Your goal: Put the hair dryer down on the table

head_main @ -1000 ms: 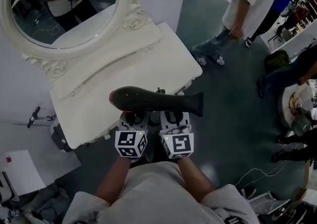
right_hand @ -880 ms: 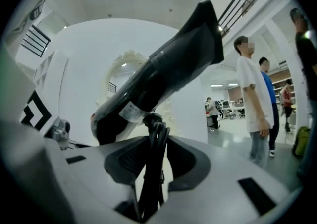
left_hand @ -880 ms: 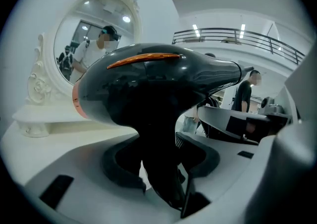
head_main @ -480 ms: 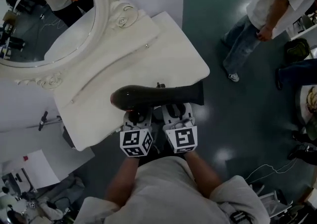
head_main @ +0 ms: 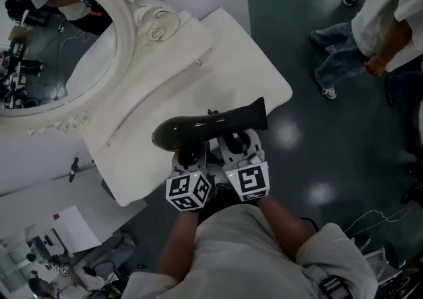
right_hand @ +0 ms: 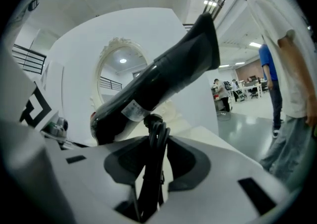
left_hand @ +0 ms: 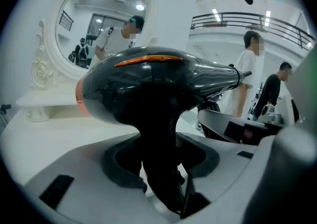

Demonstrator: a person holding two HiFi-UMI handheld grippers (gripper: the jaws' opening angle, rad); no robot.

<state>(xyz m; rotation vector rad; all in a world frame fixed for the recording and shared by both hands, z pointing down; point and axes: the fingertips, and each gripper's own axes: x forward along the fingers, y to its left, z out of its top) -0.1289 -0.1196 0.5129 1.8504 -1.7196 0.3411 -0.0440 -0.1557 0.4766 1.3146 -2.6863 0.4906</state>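
Note:
The black hair dryer [head_main: 205, 129] hangs level over the near edge of the white dressing table [head_main: 231, 59], round back to the left, barrel to the right. My left gripper [head_main: 190, 159] is shut on its handle [left_hand: 158, 168], under the glossy body [left_hand: 148, 84]. Beside it, my right gripper [head_main: 239, 147] sits under the barrel [right_hand: 163, 79] and is shut on the bundled black cord [right_hand: 151, 168] that drops between its jaws. How far the dryer is above the tabletop is hidden by the dryer itself.
An oval mirror [head_main: 53, 33] in a carved white frame stands at the table's back left. People stand on the dark floor [head_main: 310, 132] to the right [head_main: 383, 26]. A white panel [head_main: 73, 225] lies low at the left, and a thin cable [head_main: 370, 215] crosses the floor.
Both grippers have carried the dryer forward and down over the table's near part. Its barrel end now tilts slightly up in the picture. The people at the right have shifted.

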